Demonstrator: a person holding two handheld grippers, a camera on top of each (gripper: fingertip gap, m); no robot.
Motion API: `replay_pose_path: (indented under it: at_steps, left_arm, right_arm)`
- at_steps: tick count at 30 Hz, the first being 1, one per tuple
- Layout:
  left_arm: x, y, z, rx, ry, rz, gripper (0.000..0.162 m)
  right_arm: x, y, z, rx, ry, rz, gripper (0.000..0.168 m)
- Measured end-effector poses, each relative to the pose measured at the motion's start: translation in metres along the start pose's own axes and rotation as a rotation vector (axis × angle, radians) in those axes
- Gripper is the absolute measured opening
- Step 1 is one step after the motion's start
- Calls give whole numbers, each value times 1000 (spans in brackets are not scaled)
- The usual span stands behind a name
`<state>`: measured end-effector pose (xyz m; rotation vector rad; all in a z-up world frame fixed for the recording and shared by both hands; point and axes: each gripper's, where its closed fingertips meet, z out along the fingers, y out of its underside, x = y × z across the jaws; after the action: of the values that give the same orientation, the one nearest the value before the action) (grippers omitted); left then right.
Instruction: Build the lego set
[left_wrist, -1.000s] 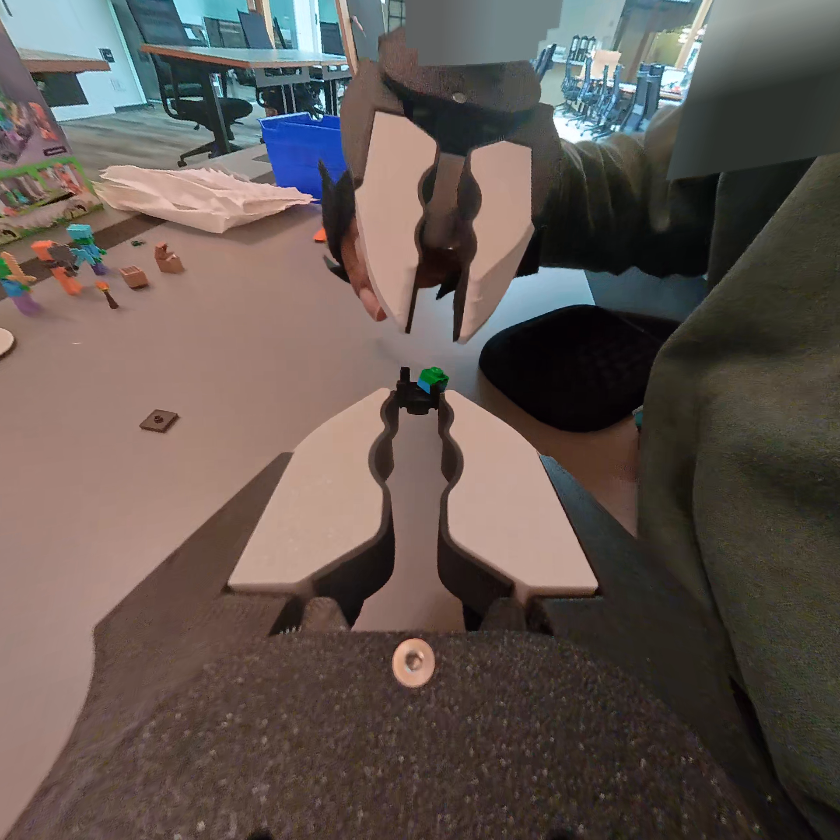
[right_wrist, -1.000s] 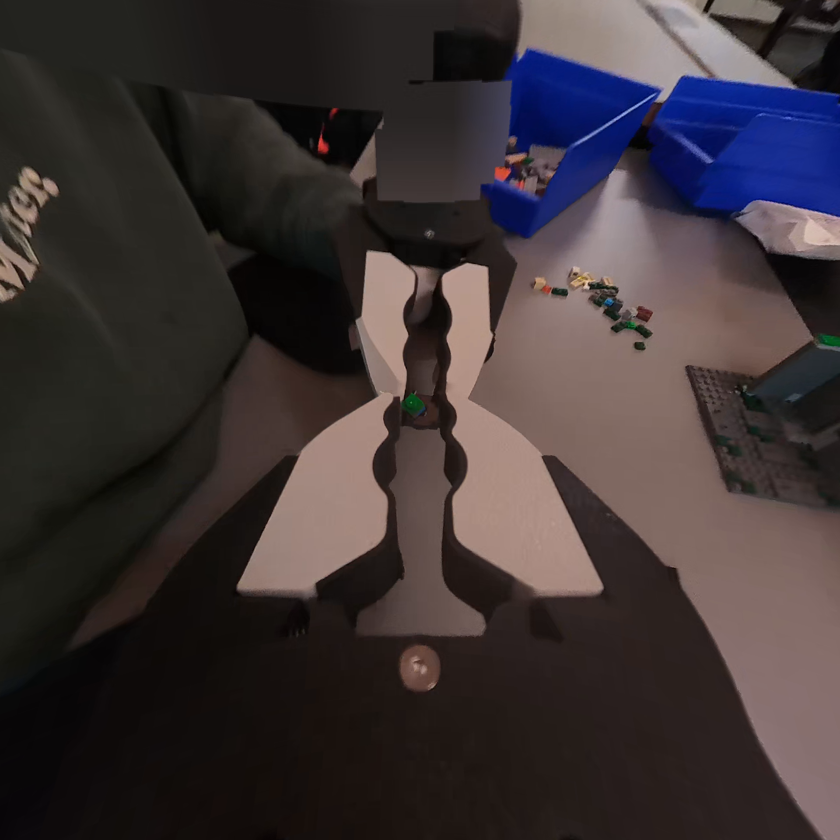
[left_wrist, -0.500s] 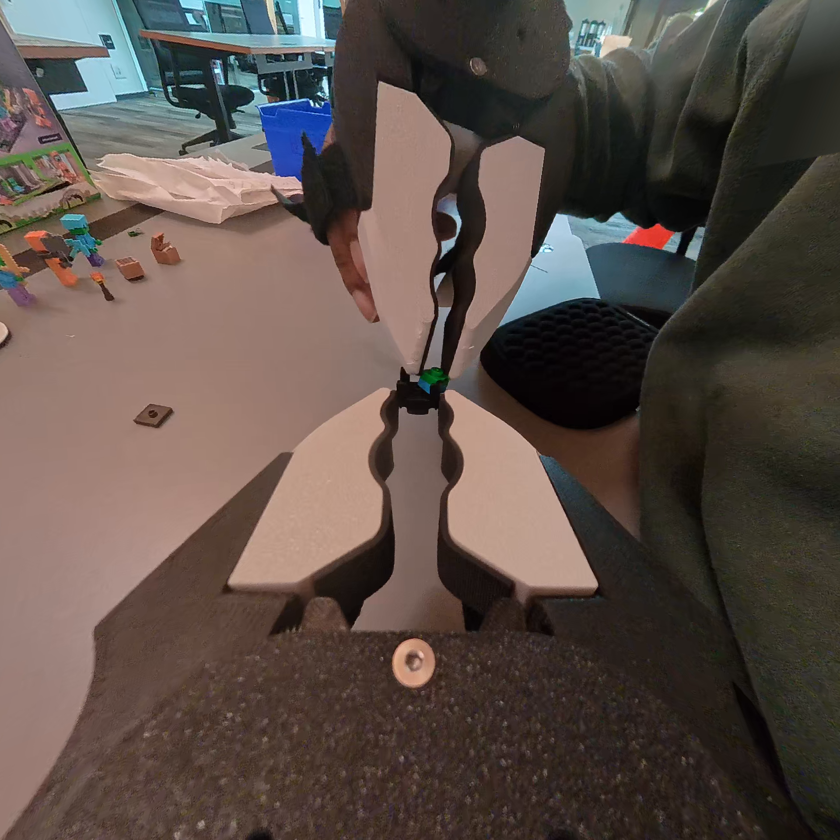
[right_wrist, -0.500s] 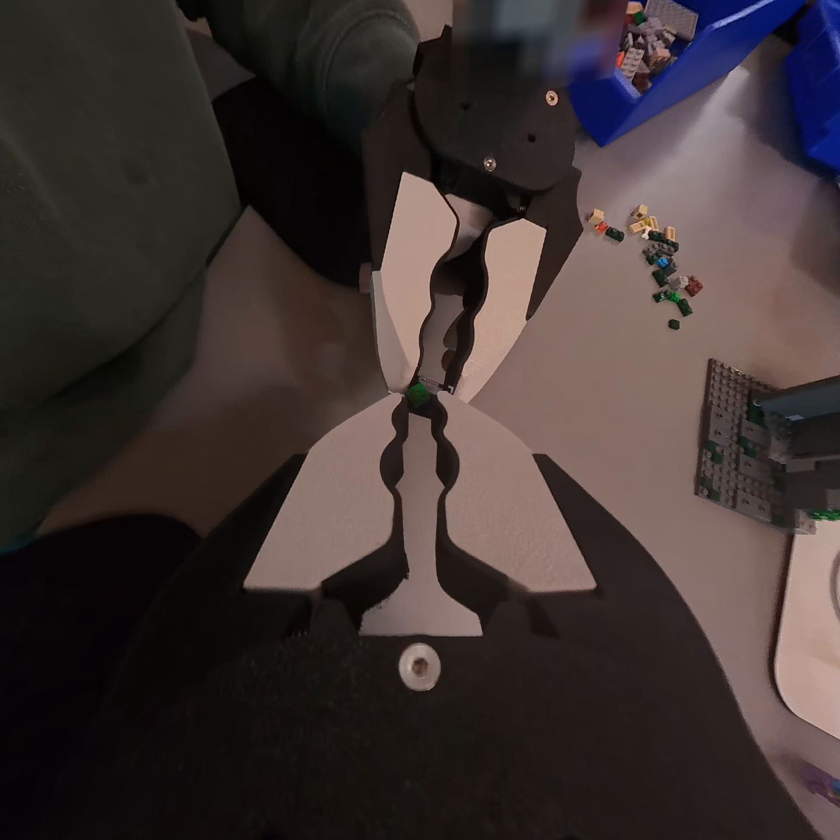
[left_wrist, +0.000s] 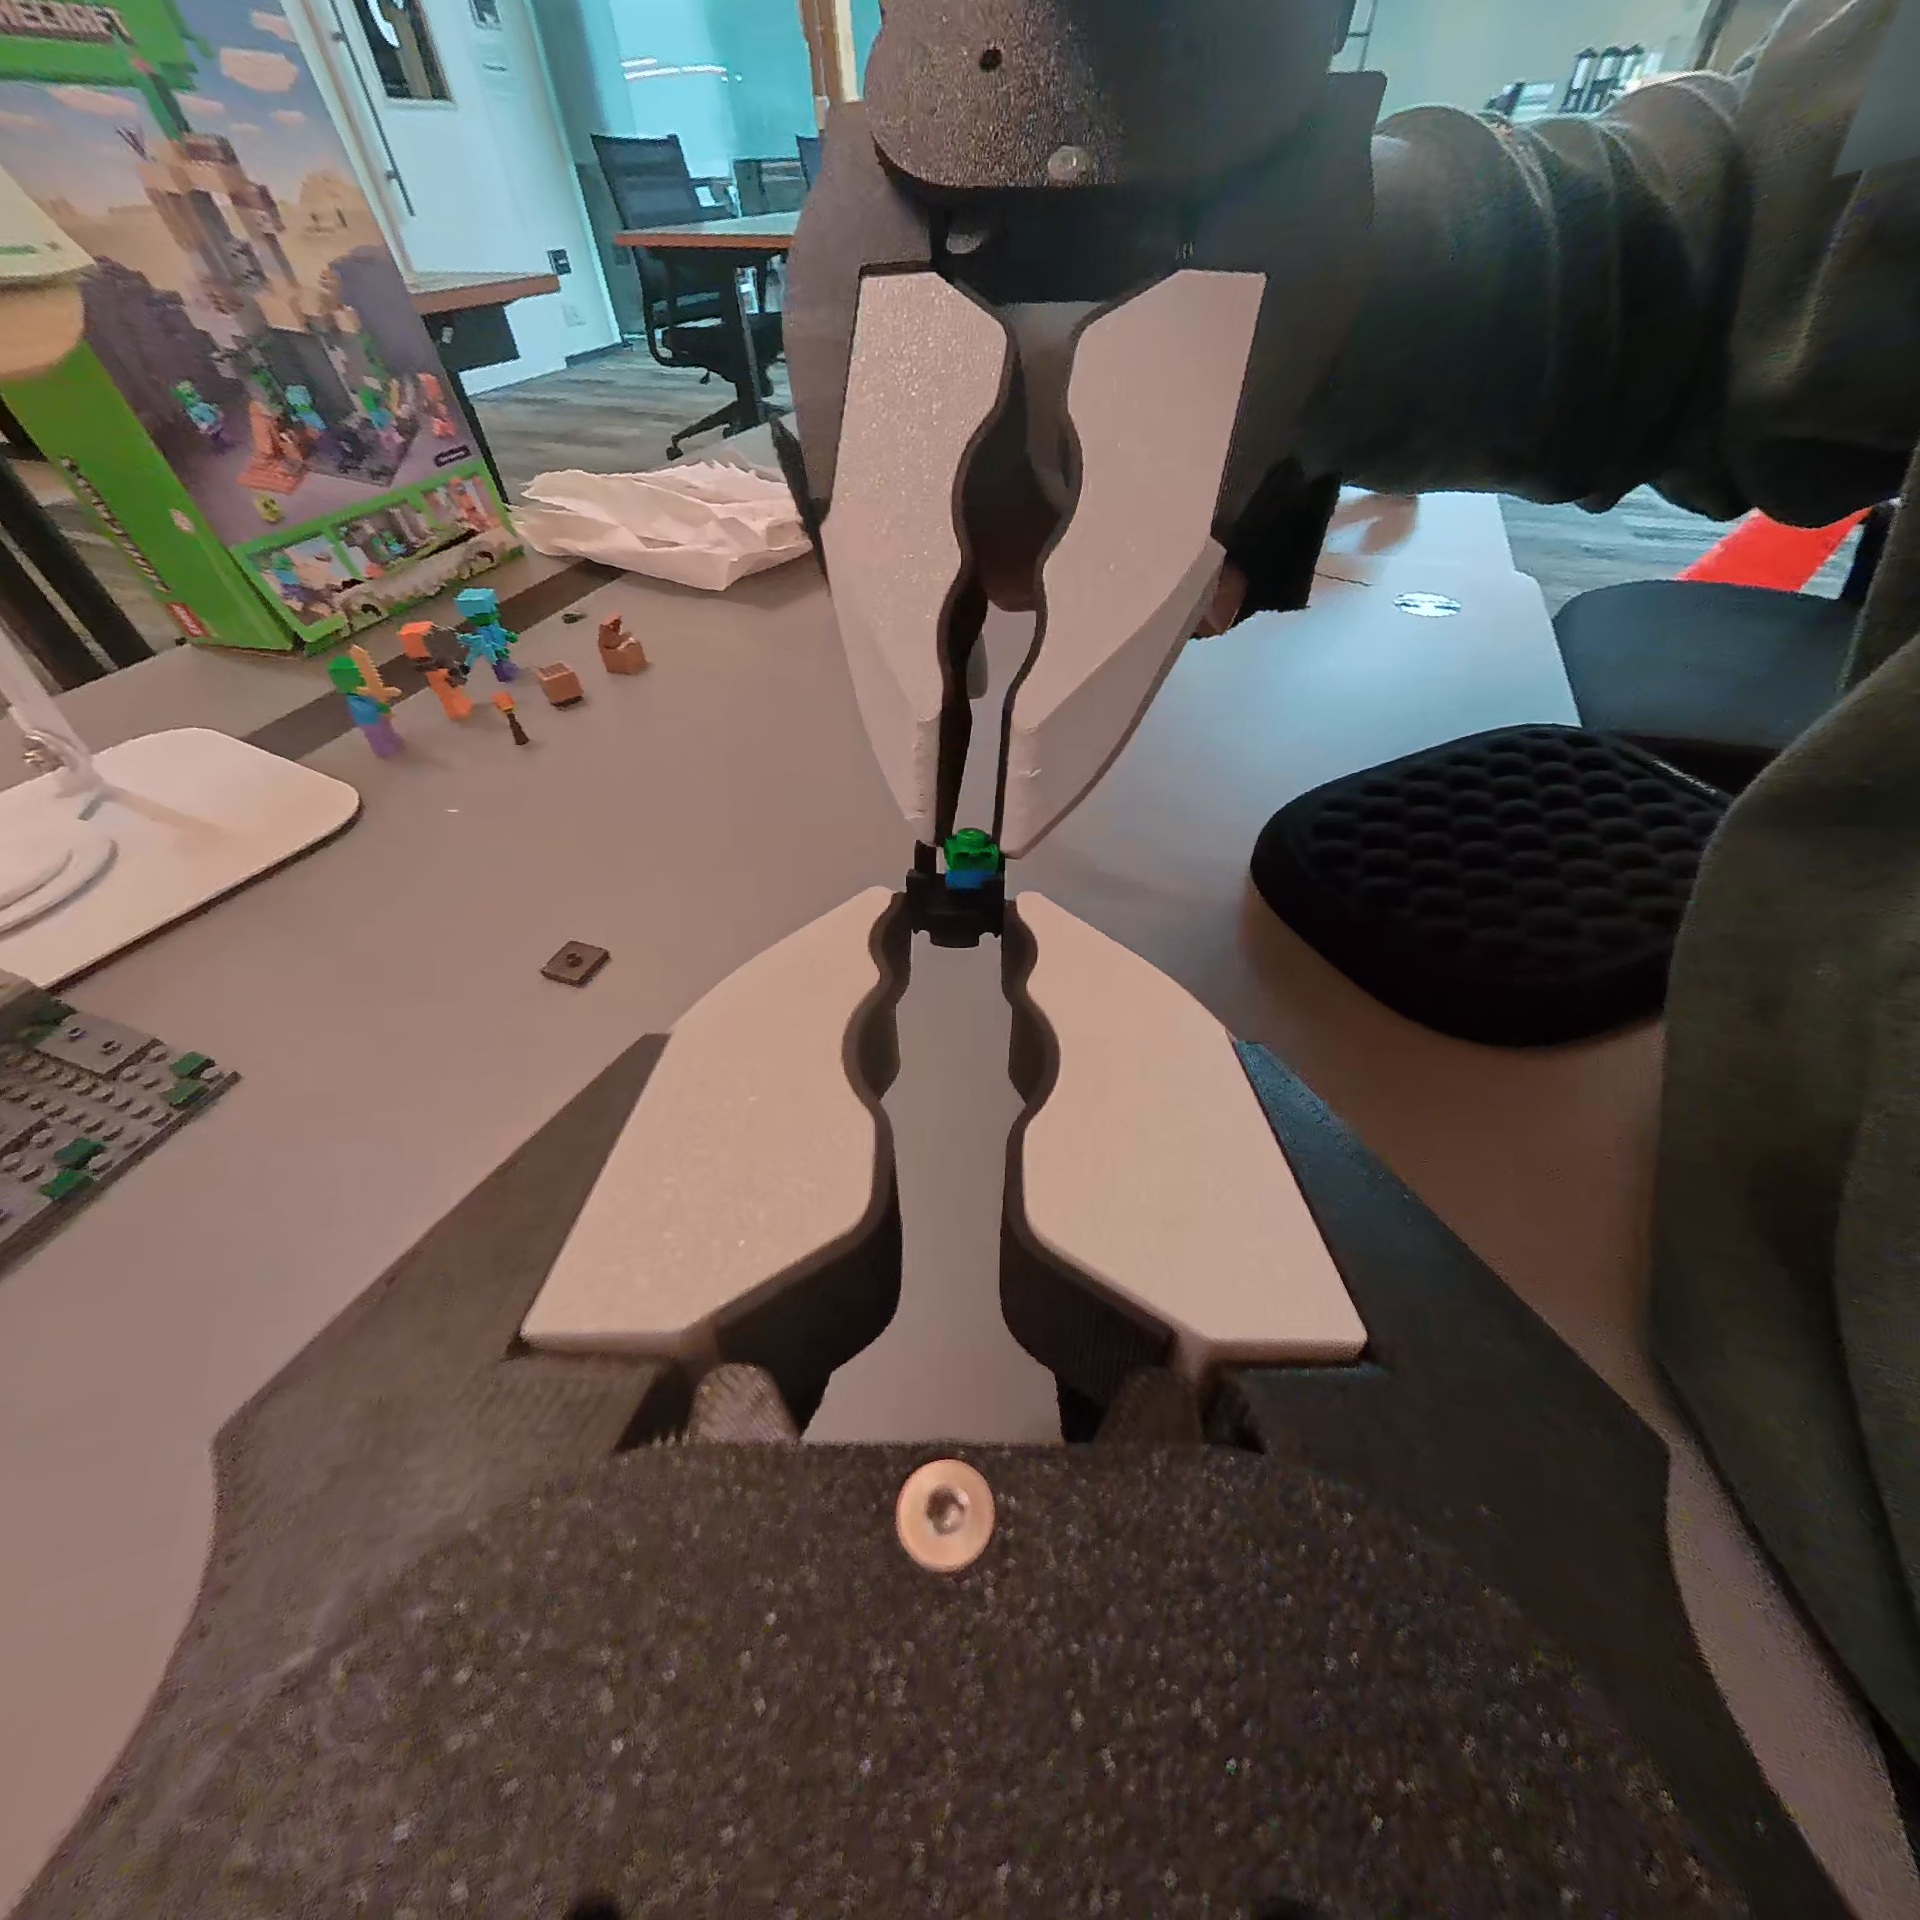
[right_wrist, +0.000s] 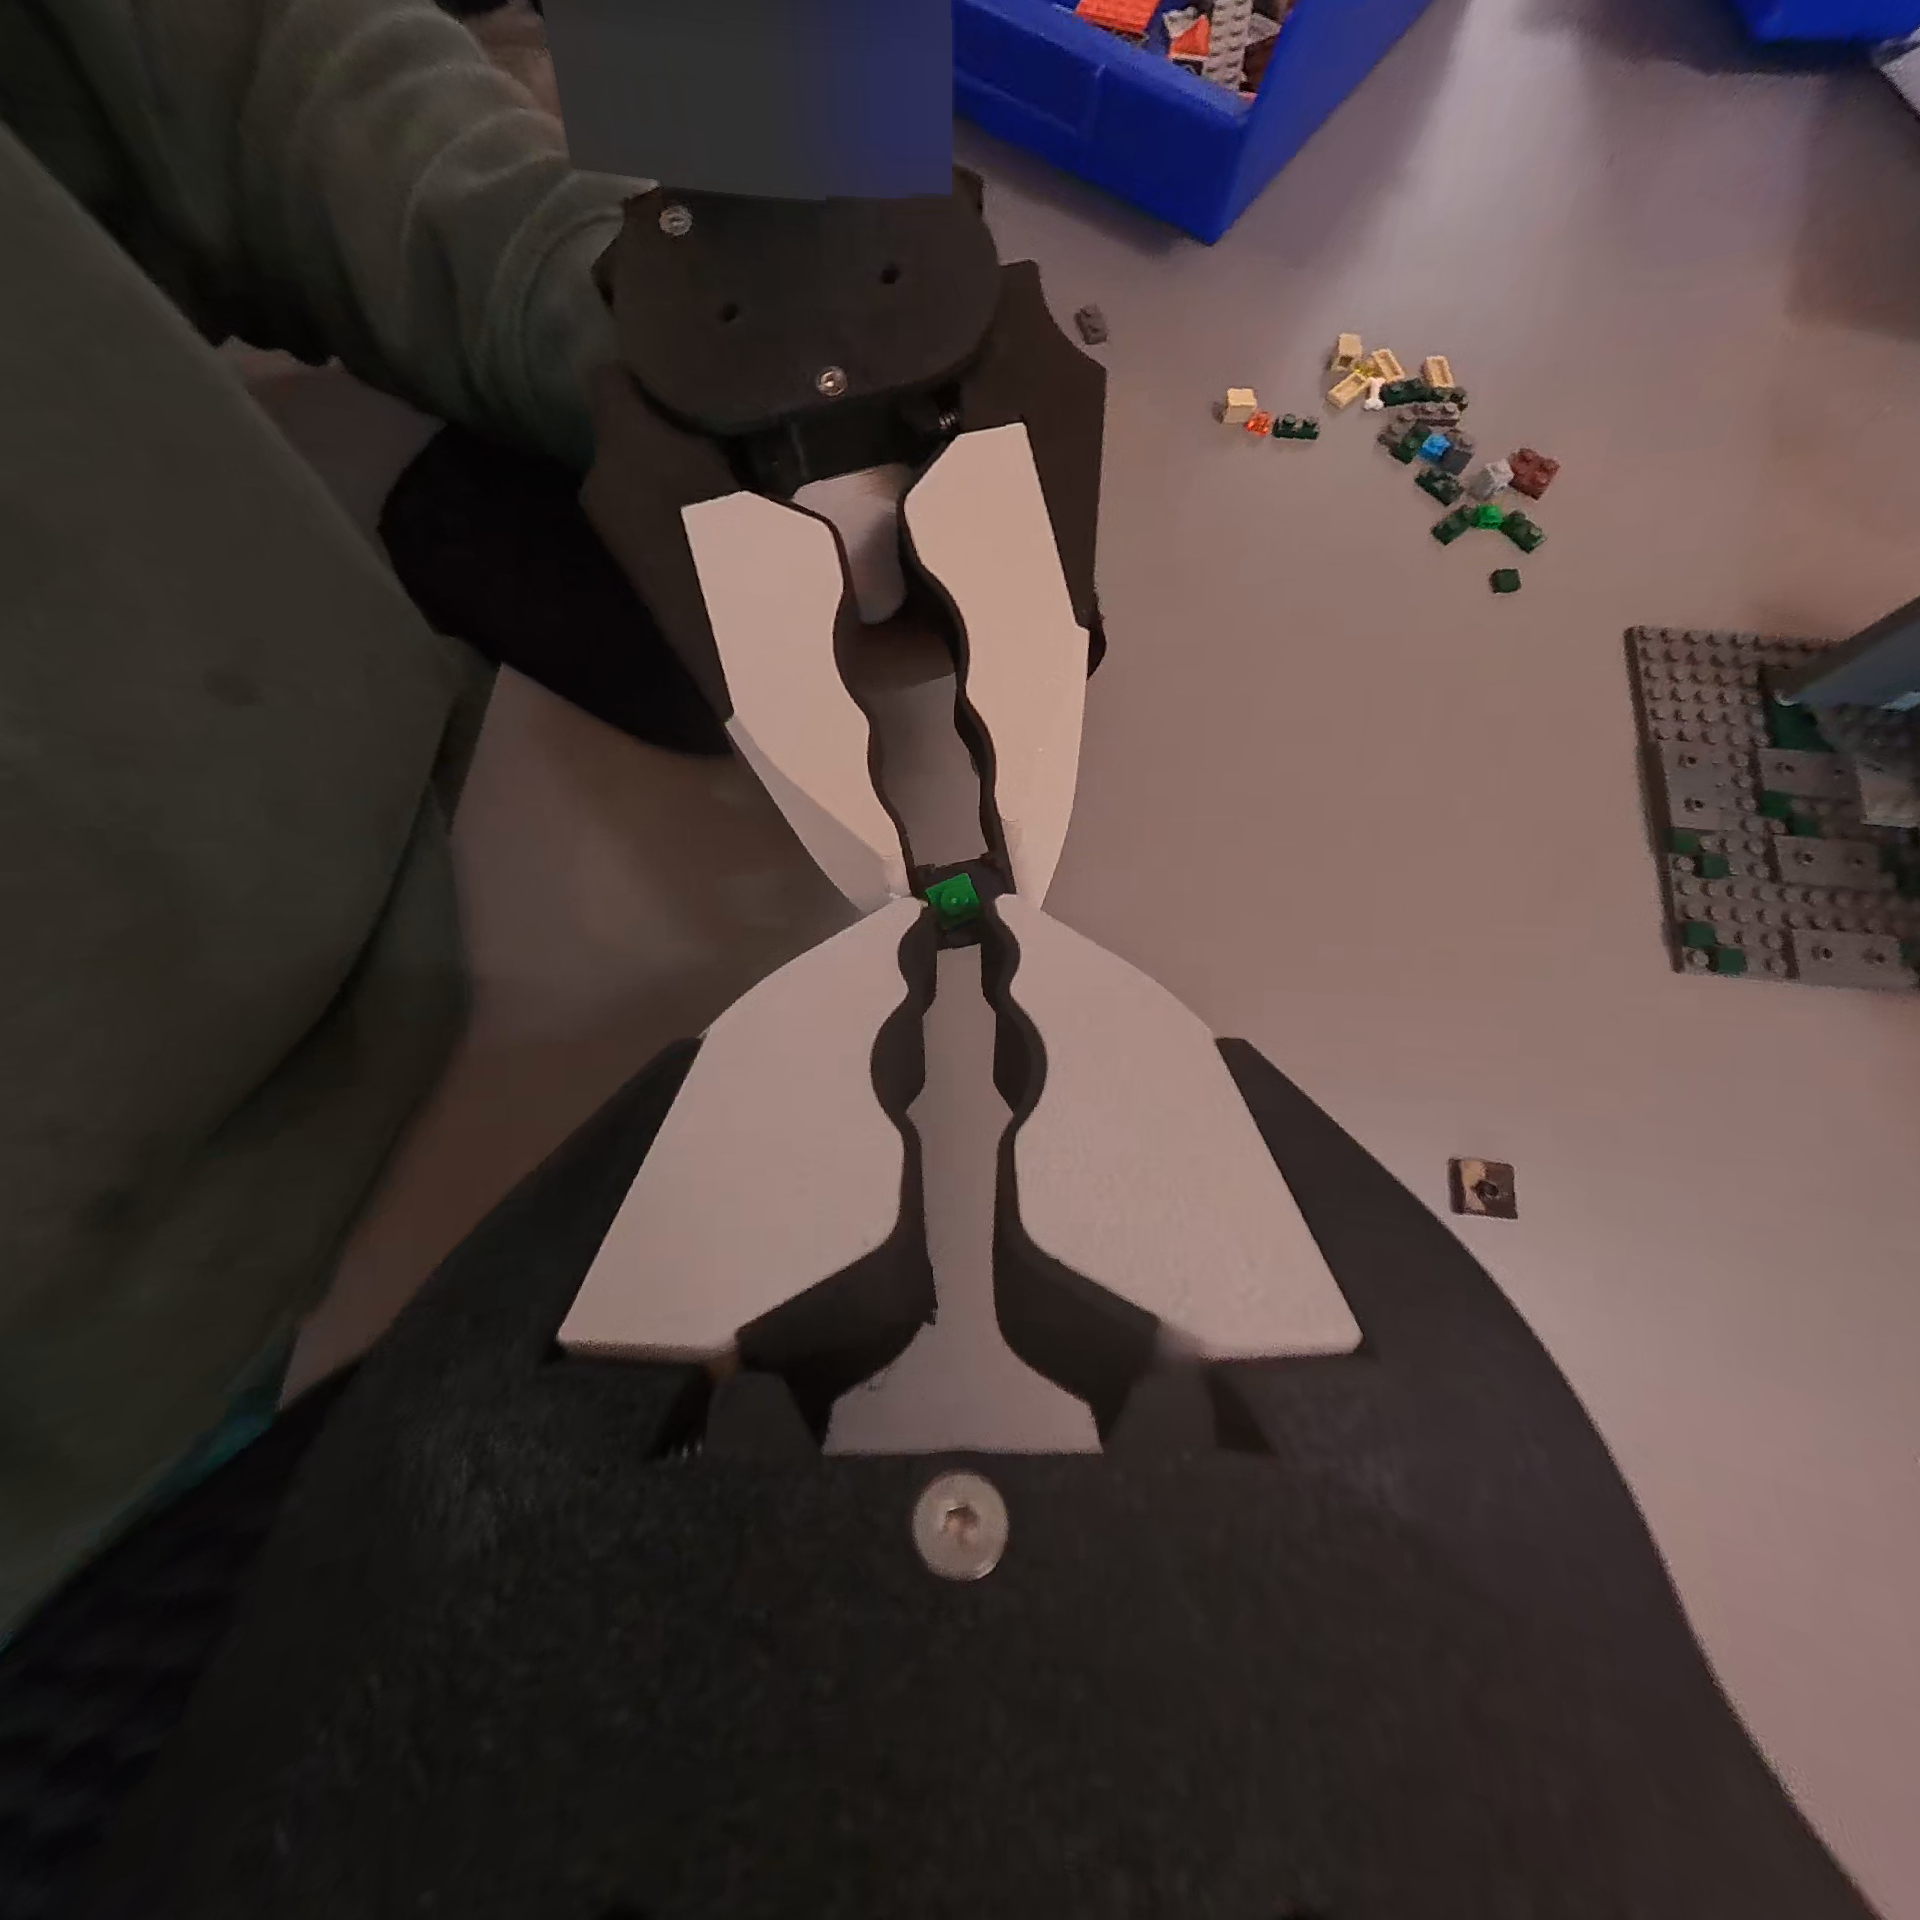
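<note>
The grey surface (left_wrist: 416, 1039) carries everything, and largest upon it is the green set box (left_wrist: 208, 395) standing at the far left, with a crumpled white bag (left_wrist: 665, 514) just beside it. In the right wrist view a blue bin (right_wrist: 1122, 114) of mixed bricks sits at the far edge, and a grey studded baseplate (right_wrist: 1766, 831) with a partial build lies at the right. A white flat base (left_wrist: 177, 821) rests near the box. A black honeycomb cushion (left_wrist: 1486, 873) lies to the right beneath an olive sleeve (left_wrist: 1610, 291). The left tongs (left_wrist: 954, 902) are nearly closed, clamping a small black piece (left_wrist: 951, 914) at the tips, held above the surface. The right tongs (left_wrist: 971, 821) point tip to tip at them, narrowed around the little green and blue piece (left_wrist: 971, 862) seated on top of the black one; whether they press it firmly I cannot tell. Small figures (left_wrist: 436, 675) stand in a loose row near the box, a scatter of loose bricks (right_wrist: 1423, 447) lies near the bin, and a single dark square tile (left_wrist: 575, 962) lies alone on the surface.
</note>
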<state>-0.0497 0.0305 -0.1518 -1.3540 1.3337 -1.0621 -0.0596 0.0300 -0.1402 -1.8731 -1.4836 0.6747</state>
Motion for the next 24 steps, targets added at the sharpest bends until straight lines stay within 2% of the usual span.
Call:
replay_pose_path:
  at_steps: [14,24]
  left_arm:
    - [-13,1,-2,-10,-111,30,16]
    - [-18,-2,-6,12,-126,12,16]
  right_arm:
    - [14,-2,4,-76,89,13,8]
    - [17,-8,5,-82,107,-10,9]
